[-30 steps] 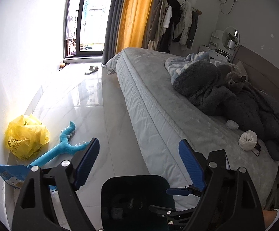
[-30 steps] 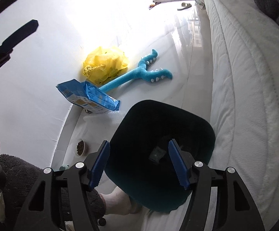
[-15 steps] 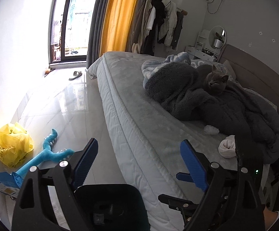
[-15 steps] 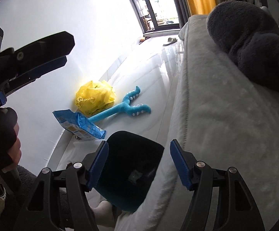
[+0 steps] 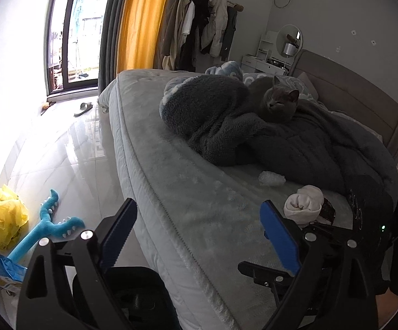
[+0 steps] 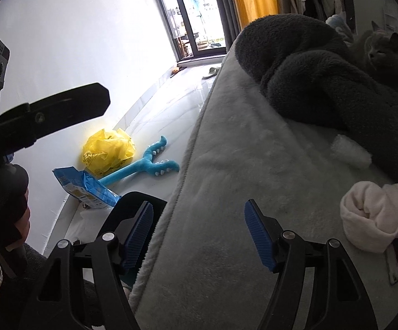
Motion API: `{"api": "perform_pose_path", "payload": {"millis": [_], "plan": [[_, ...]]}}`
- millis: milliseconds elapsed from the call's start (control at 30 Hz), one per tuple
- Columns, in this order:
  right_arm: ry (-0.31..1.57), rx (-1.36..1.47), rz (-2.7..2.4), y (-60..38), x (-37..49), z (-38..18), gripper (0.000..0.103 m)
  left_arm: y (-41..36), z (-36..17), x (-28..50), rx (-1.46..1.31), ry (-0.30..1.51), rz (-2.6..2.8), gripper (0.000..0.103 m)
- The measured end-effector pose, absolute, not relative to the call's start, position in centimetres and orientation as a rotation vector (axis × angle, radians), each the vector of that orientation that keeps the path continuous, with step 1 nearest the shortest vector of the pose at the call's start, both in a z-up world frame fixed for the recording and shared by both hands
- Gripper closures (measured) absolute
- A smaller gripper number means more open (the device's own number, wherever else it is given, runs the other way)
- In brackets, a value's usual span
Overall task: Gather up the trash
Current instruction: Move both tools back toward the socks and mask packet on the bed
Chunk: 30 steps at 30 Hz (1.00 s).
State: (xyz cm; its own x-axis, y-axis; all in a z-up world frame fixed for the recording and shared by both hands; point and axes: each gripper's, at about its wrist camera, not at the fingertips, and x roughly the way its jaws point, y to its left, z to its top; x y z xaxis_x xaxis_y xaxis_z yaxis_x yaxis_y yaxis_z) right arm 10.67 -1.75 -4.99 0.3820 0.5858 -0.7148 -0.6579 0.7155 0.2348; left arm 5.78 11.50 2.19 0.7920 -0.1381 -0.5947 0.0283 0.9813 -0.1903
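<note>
Both the left gripper (image 5: 199, 236) and right gripper (image 6: 199, 233) gape empty, jaws just widening, over the grey plush bed (image 6: 226, 165). Judged step: approaching trash; next, reach the crumpled white wad (image 6: 351, 152).

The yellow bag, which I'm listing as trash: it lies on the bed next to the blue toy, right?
Not on the bed. The yellow bag lies on the floor by the wall, next to the blue toy, as the right wrist view shows.
</note>
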Motion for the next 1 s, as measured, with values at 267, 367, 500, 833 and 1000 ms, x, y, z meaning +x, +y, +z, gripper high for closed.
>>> {"api": "perform_pose_path", "payload": {"millis": [267, 367, 500, 833, 1000], "plan": [[0.841, -0.086, 0.746, -4.9, 11.0, -4.4, 0.028, 8.8, 2.3, 6.8, -0.177, 0.652, -0.125, 0.009], [0.831, -0.091, 0.729, -6.1, 11.1, -4.3, 0.027, 7.3, 2.4, 7.1, -0.140, 0.640, -0.133, 0.009], [0.811, -0.094, 0.705, -8.1, 11.5, -4.1, 0.026, 5.7, 2.2, 7.6, -0.116, 0.639, -0.160, 0.009], [0.735, -0.064, 0.662, -13.5, 12.6, -3.2, 0.021, 2.4, 1.2, 9.4, -0.098, 0.659, -0.256, 0.008], [0.734, -0.053, 0.640, -16.1, 12.9, -3.4, 0.018, 0.2, 0.3, 10.5, -0.093, 0.692, -0.311, 0.008]]}}
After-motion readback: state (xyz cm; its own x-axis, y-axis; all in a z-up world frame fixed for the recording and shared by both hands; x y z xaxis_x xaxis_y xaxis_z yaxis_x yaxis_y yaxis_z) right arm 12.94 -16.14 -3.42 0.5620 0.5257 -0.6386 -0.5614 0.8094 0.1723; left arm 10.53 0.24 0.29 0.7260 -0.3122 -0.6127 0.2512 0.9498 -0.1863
